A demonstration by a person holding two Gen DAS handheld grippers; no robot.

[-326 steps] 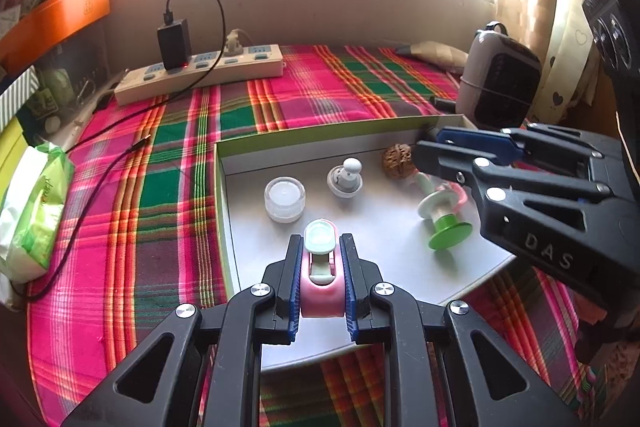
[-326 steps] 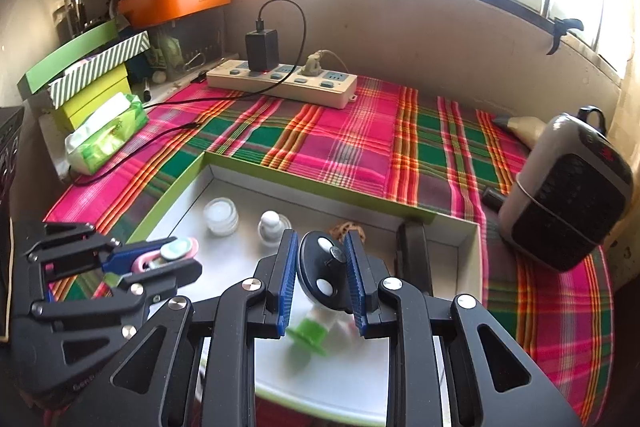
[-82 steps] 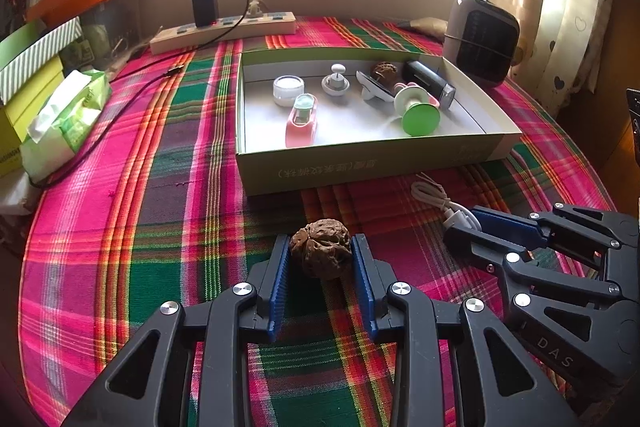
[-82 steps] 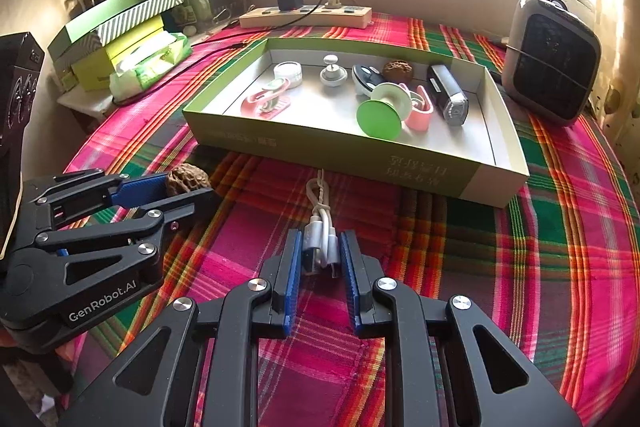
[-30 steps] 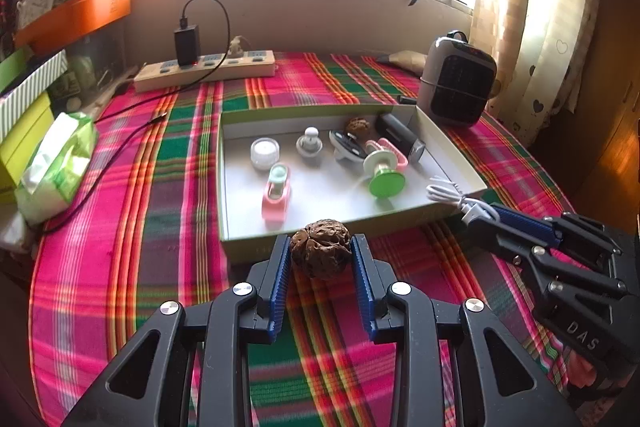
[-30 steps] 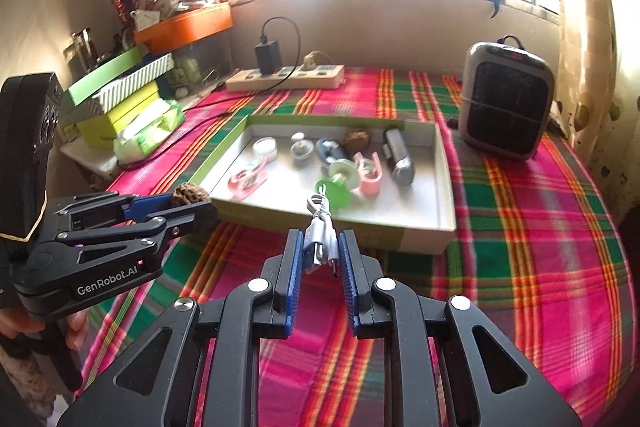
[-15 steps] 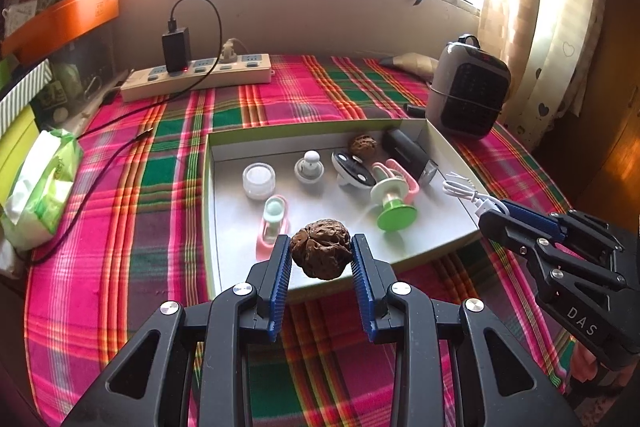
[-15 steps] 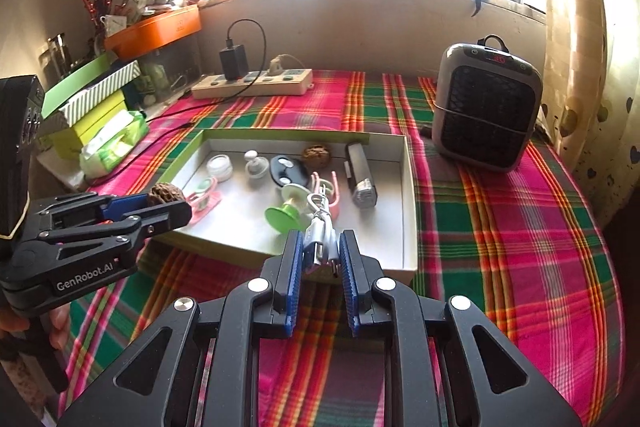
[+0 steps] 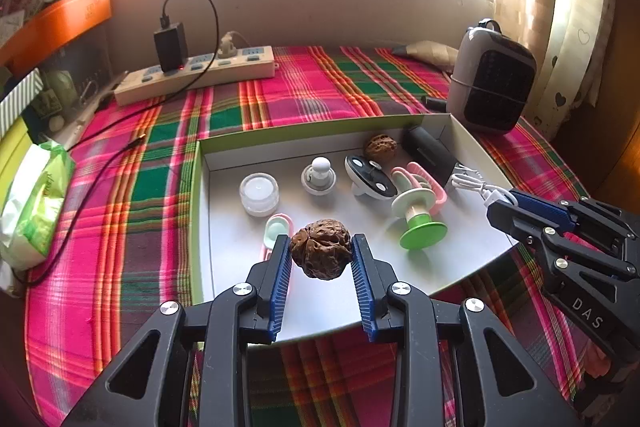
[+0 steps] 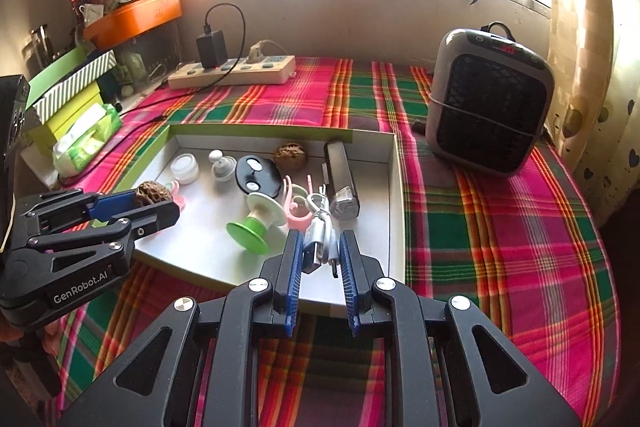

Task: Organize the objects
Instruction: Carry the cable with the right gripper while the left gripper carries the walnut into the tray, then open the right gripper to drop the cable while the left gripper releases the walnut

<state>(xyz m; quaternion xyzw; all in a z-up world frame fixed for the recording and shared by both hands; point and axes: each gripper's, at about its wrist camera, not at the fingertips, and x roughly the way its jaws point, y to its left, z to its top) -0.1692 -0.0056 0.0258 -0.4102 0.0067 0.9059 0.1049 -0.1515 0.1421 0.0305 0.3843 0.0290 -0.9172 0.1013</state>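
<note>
A walnut (image 9: 320,249) is pinched by the left gripper (image 9: 320,259) and a coiled white cable (image 10: 319,227) by the right gripper (image 10: 320,259) above the tray (image 9: 400,279); lowering and release inside are judged next.

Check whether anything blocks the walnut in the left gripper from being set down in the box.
Nothing visible blocks it. The left gripper holds the walnut over the box, past its near wall. The floor below looks bare; a pink clip lies just to the left.
</note>
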